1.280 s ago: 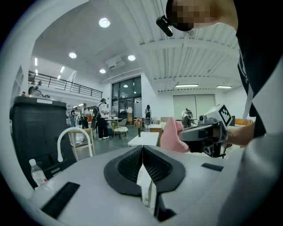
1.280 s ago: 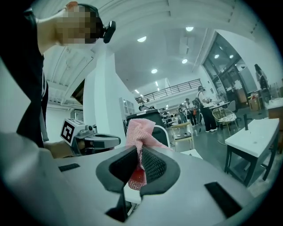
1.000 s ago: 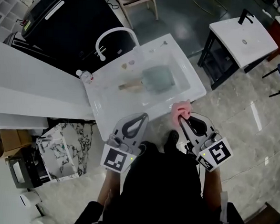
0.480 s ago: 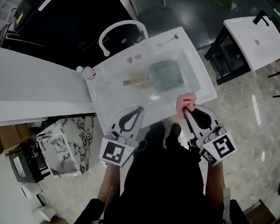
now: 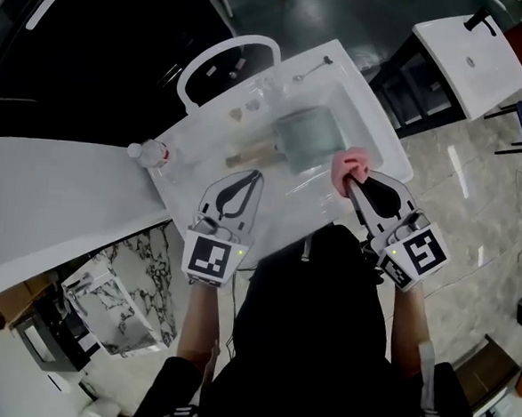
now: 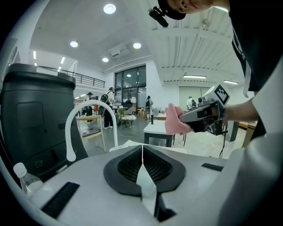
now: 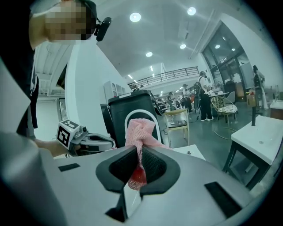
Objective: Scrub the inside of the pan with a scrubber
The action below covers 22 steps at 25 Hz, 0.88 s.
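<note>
A square grey-green pan (image 5: pixel 306 137) with a wooden handle (image 5: pixel 247 156) lies in the white sink (image 5: pixel 373 135). My right gripper (image 5: pixel 350 179) is shut on a pink mesh scrubber (image 5: pixel 348 167) and hovers at the sink's front right rim, just right of the pan. In the right gripper view the scrubber (image 7: pixel 140 131) bulges up from between the closed jaws of that gripper (image 7: pixel 138 152). My left gripper (image 5: pixel 254 176) is shut with nothing in it, over the sink's front part near the handle. The left gripper (image 6: pixel 142 148) shows its jaws pressed together.
A white arched faucet (image 5: pixel 227 54) stands at the sink's back left. A small plastic bottle (image 5: pixel 147 153) sits on the left rim and a spoon (image 5: pixel 313 71) on the back rim. A white counter (image 5: pixel 57 198) runs left; a second white basin stand (image 5: pixel 473 49) is far right.
Both grippers have moved forward from in front of the sink to over its front edge. The right one still holds the pink scrubber. The pan has not moved.
</note>
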Tool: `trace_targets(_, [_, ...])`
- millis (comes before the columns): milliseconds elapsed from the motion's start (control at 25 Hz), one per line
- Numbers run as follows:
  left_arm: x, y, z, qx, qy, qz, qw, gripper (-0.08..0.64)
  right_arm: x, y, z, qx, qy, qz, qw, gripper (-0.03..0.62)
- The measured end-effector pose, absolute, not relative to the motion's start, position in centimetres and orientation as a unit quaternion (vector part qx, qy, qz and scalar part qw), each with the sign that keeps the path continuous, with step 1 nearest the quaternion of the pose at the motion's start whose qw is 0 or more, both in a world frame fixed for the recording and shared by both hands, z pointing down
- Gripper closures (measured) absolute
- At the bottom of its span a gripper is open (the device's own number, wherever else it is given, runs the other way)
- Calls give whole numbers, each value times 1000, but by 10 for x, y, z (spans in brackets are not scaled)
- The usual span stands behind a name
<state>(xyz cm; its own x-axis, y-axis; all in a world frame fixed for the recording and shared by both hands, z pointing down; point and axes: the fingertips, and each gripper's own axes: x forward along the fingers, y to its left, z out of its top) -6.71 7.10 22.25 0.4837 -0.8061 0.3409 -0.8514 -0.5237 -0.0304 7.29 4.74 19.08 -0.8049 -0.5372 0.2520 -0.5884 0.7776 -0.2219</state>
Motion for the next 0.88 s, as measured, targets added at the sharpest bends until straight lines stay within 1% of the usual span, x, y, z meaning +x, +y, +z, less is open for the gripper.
trace_targets(280, [-88,38,281,861,-453,202,110,526,48,18,247,322,-919,186,130,549])
trace_targets(480, [-96,24,332,849,-444,253,135,526,32,13,286,320,-909,220,153,549])
trace_targets(680, [-98,7,380,835,-435,279,191,525,21,4,324,310,-902,250,165,549])
trace_targets(880, [-103,-4,424,821,-424,332,188,525,15,-9,366,303,-895,266,189,548])
